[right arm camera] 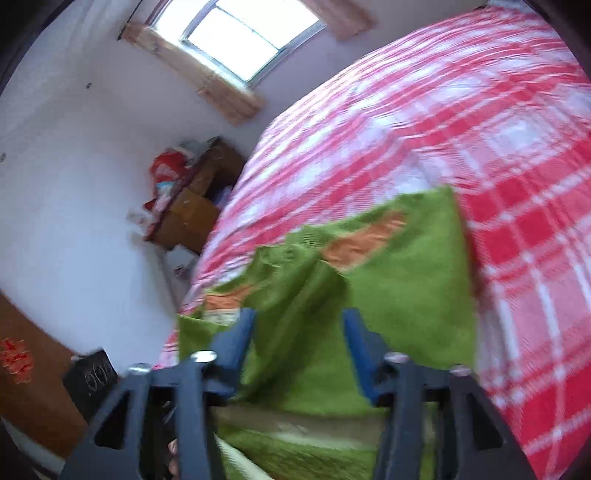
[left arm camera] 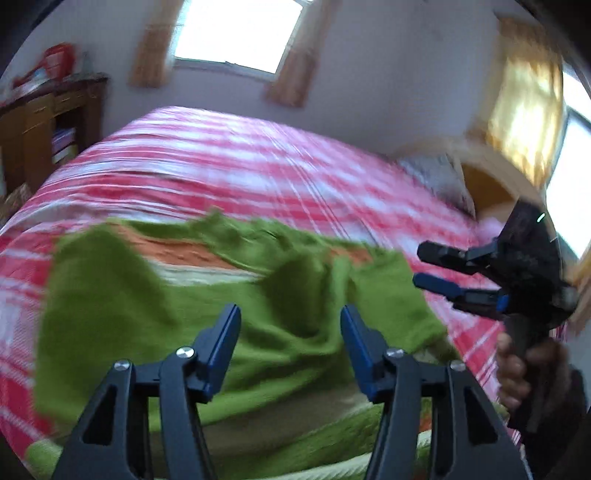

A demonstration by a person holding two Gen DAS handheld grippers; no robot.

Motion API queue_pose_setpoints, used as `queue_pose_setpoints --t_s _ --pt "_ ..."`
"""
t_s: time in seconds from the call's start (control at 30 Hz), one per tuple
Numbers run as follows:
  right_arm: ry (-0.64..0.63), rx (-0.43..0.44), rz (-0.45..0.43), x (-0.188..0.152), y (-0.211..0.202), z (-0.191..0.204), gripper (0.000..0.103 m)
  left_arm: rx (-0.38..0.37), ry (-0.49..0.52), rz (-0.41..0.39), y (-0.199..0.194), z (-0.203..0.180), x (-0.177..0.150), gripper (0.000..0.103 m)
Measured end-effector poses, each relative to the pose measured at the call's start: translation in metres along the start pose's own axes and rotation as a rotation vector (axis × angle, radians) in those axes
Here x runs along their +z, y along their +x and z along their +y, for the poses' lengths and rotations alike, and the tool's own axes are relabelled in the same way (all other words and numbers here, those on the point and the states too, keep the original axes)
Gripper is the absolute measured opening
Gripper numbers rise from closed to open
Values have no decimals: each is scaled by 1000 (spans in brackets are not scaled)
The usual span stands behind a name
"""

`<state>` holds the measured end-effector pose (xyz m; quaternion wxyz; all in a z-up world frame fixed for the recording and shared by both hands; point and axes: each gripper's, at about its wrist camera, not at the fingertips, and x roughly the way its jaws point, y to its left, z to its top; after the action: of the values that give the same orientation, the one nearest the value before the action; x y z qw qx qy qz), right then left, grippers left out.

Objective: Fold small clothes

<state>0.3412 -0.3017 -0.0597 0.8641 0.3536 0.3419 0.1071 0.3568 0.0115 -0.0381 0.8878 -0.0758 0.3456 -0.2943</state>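
A green small garment [left arm camera: 147,295] with an orange and a cream stripe lies rumpled on the red-and-white checked bedspread [left arm camera: 221,155]. My left gripper [left arm camera: 290,310] hovers over its middle, open, with only the cloth below showing between the blue pads. My right gripper [left arm camera: 419,264] is at the garment's right edge, held by a hand [left arm camera: 513,373], jaws apart and empty. In the right wrist view the right gripper [right arm camera: 299,314] stands open above the green garment [right arm camera: 406,277], whose far corner lies flat on the bedspread [right arm camera: 480,110]. Both views are motion-blurred.
A wooden cabinet [left arm camera: 48,122] with red items on top stands against the wall beyond the bed's far left; the cabinet [right arm camera: 192,206] also shows in the right wrist view. A wooden headboard [left arm camera: 487,184] and pillow [left arm camera: 432,170] are at the right. Curtained windows [left arm camera: 236,33] are behind.
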Motion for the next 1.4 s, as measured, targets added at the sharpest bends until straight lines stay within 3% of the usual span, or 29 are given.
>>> queue_pose_setpoints --t_s 0.17,0.2,0.23,0.3,0.33,0.43,0.53,0.63,0.8,0.87,0.97,1.07,1.17,1.23,1.33,1.4 --pt "-32 -30 87 17 57 9 59 159 -139 -76 -21 50 8 58" --pt "-37 -51 118 15 71 11 51 181 -163 -82 -23 58 8 58" --pt "-47 -75 138 12 80 12 37 201 -177 -88 -24 65 10 58" --pt "-56 -128 181 3 103 15 23 252 -171 -84 -20 73 15 58" --pt "-59 -137 181 0 109 15 9 279 -161 -72 -14 74 18 58" --pt "-102 -151 145 0 106 22 7 325 -167 -48 -8 80 21 58" --pt "-202 -161 17 2 63 32 6 289 -199 -67 -12 85 17 58" --pt "-261 -253 -57 -2 19 25 6 316 -196 -60 -10 89 14 58" --pt "-209 -299 66 -26 14 -29 8 432 -188 48 18 94 9 58" --pt "-185 -265 39 -33 7 -38 10 482 -162 88 29 95 6 59" --pt "-159 -250 76 -28 1 -40 14 508 -150 77 24 93 8 62" --pt "-147 -273 31 -28 -23 -38 14 538 -153 67 11 91 11 61" --pt "-238 -370 -96 -24 -55 -27 14 527 -124 26 0 80 18 61" --pt "-310 -400 -135 -18 -61 -15 14 509 -67 -2 1 64 25 63" --pt "-392 -364 -106 -5 -41 2 14 492 -17 -9 17 53 31 68" --pt "-429 -304 -43 0 -12 7 14 519 -37 13 30 57 30 68"
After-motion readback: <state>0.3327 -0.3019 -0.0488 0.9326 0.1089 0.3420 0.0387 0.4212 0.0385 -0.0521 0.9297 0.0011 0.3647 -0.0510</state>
